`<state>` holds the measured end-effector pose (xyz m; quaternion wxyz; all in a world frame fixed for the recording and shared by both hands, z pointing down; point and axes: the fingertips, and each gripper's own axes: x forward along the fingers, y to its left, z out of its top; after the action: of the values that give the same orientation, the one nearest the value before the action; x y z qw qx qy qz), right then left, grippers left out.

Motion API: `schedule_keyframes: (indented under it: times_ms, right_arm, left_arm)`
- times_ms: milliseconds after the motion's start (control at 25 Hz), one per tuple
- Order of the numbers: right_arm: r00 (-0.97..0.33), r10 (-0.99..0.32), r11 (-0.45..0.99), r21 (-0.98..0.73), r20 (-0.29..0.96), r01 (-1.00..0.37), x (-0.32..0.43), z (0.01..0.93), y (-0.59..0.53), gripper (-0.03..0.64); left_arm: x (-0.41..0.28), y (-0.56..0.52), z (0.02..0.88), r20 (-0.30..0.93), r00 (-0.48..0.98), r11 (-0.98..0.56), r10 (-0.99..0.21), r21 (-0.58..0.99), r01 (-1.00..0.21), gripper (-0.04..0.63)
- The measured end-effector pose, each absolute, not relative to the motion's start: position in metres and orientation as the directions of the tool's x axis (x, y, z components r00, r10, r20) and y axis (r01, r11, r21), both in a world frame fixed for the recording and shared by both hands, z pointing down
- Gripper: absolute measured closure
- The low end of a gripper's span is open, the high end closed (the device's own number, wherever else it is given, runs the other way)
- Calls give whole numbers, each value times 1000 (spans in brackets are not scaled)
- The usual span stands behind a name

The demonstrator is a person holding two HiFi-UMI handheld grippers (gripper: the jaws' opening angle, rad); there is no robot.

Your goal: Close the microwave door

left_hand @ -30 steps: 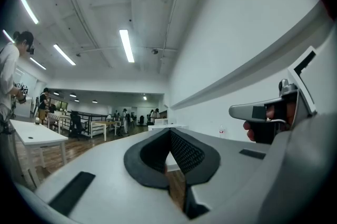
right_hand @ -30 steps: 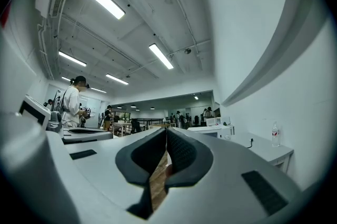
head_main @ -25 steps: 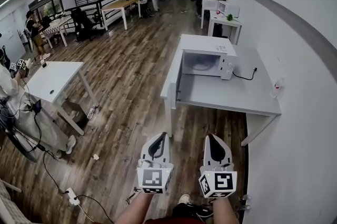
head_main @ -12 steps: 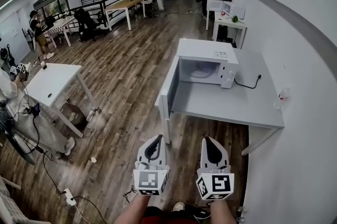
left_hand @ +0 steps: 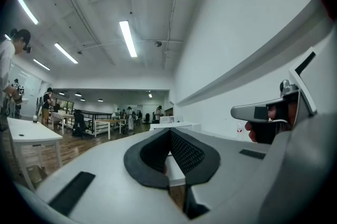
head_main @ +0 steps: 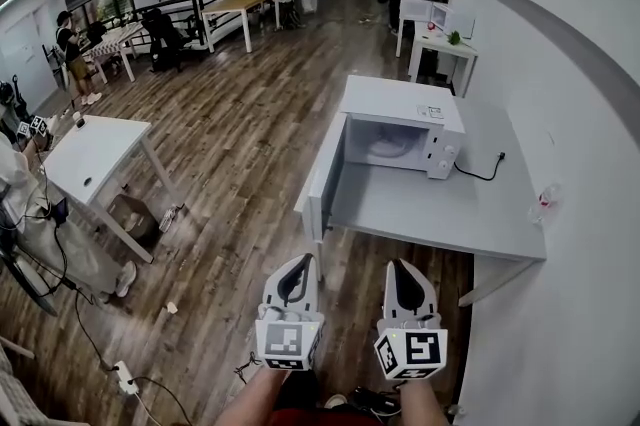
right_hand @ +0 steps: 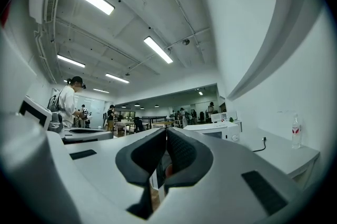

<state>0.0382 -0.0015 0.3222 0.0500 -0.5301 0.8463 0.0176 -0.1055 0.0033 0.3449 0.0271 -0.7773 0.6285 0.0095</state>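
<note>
Approach is judged to be the step in hand: the microwave [head_main: 400,129] has not been reached, and its door [head_main: 322,176] is seen swung wide open, hinged at the oven's left side and projecting toward the near edge of the grey table [head_main: 450,214]. The oven stands on that table, close to the right-hand wall, and its white cavity is left exposed. The left gripper [head_main: 304,260] and the right gripper [head_main: 398,264] are held side by side low in the head view, above the wooden floor [head_main: 230,164], both pointed roughly level toward the table and well apart from it. In each gripper view the dark pads are seen brought together at their tips with nothing clamped between them, so both tools are closed and empty. The door lies ahead of the grippers, nearer the left gripper's line than the right's, with its outer face turned toward the open room and its free edge nearest the person. For the next move, the gap to the table would have to be closed and one gripper, probably the left, brought against the door's outer face near that free edge. No grasp appears to be called for; closed jaws should serve as a blunt pusher, by which the door can be swung round onto the cavity until it latches.
</note>
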Motion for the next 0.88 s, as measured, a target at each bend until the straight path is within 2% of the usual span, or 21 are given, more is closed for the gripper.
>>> schedule_keyframes:
  times_ms: [560,880]
  right_arm:
    - [-439,-898,440,-26,-28,-898,-20,352,-88,589]
    - [-438,-898,436,-52,45,-899,-41,392,-124,589]
  left_arm:
    - [-157,-86,379,-16,240,-239,-971,-40,-970,569]
    - [-165,-121,444,101,308,-315,-946,-58,-947,568]
